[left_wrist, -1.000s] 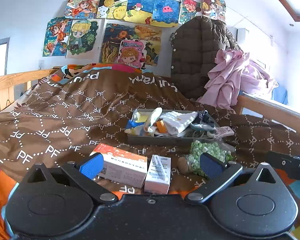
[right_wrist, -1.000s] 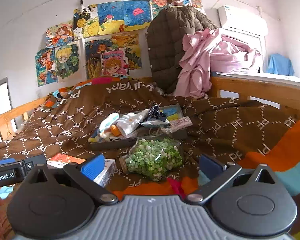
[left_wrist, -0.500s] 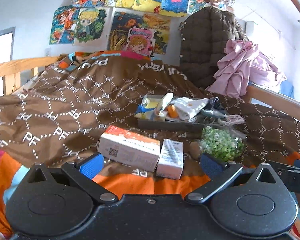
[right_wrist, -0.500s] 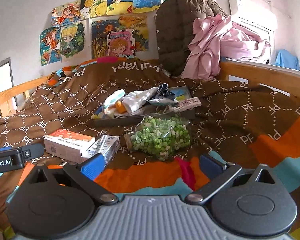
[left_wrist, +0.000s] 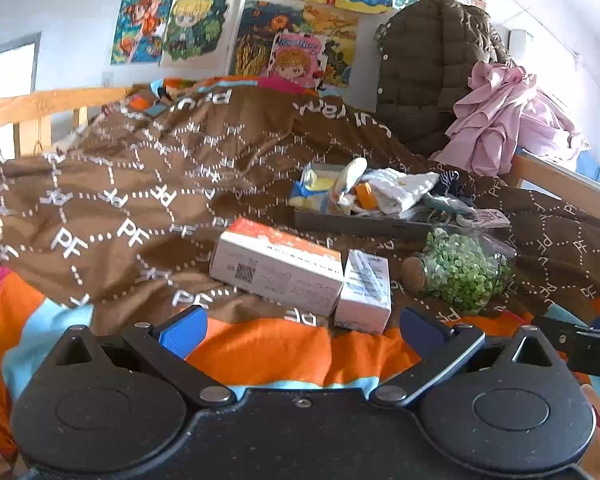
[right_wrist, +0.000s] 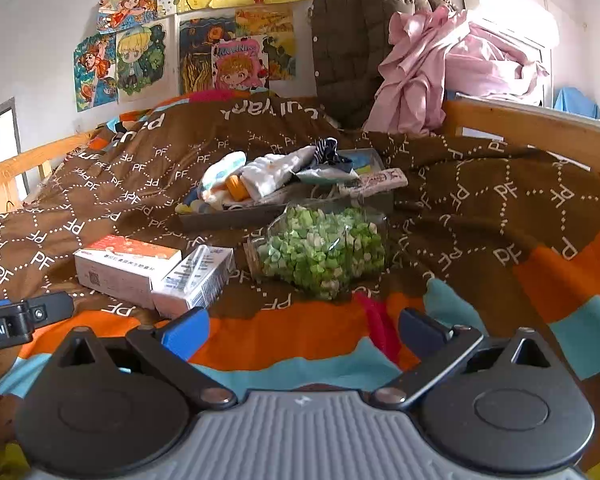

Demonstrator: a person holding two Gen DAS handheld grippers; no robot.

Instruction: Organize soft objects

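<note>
A grey tray [left_wrist: 364,227] [right_wrist: 220,218] lies on the brown bedspread, heaped with soft items: a white cloth [left_wrist: 400,190] [right_wrist: 274,172], a striped dark piece [right_wrist: 328,150] and small tubes. In front of it lie an orange-and-white box [left_wrist: 278,266] [right_wrist: 126,268], a smaller white box [left_wrist: 364,290] [right_wrist: 198,280] and a corked glass jar of green bits [left_wrist: 462,272] [right_wrist: 320,254]. My left gripper [left_wrist: 300,328] is open and empty, just short of the two boxes. My right gripper [right_wrist: 304,330] is open and empty, short of the jar.
A wooden bed rail [right_wrist: 532,132] runs along the right, with a pink cloth [right_wrist: 440,68] and a brown quilted coat [right_wrist: 352,36] draped at the head. Another rail [left_wrist: 40,110] borders the left. Drawings cover the wall. The quilt's orange and teal stripes [right_wrist: 280,344] lie nearest me.
Both grippers have pulled back toward the foot of the bed and tilted down, so the boxes, jar and tray now sit farther ahead. Both stayed open.
</note>
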